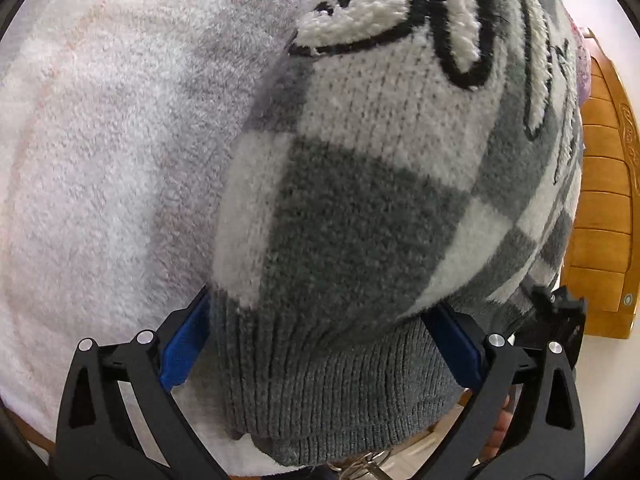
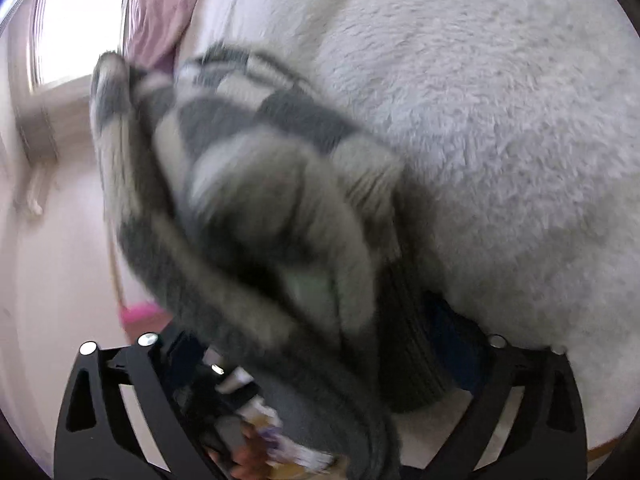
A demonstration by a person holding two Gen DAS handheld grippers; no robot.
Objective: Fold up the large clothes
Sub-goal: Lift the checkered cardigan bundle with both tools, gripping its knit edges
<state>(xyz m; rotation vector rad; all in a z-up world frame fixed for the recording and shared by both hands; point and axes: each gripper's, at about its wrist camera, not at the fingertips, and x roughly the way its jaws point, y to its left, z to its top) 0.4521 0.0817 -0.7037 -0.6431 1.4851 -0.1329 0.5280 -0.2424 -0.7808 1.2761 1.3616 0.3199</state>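
Sweater (image 1: 360, 200), checked grey and white, lies draped over a pale fleece blanket (image 1: 100, 160), its ribbed hem (image 1: 340, 380) bunched between the fingers of the left gripper (image 1: 324, 344), which clamps it. The right gripper (image 2: 320, 360) also has ribbed hem between its fingers, though blur leaves its grip impossible to tell. A wooden bed frame (image 1: 600, 200) shows past the blanket's right edge. Folding well likely means carrying both hem corners level and together, keeping the knit taut so it lands square
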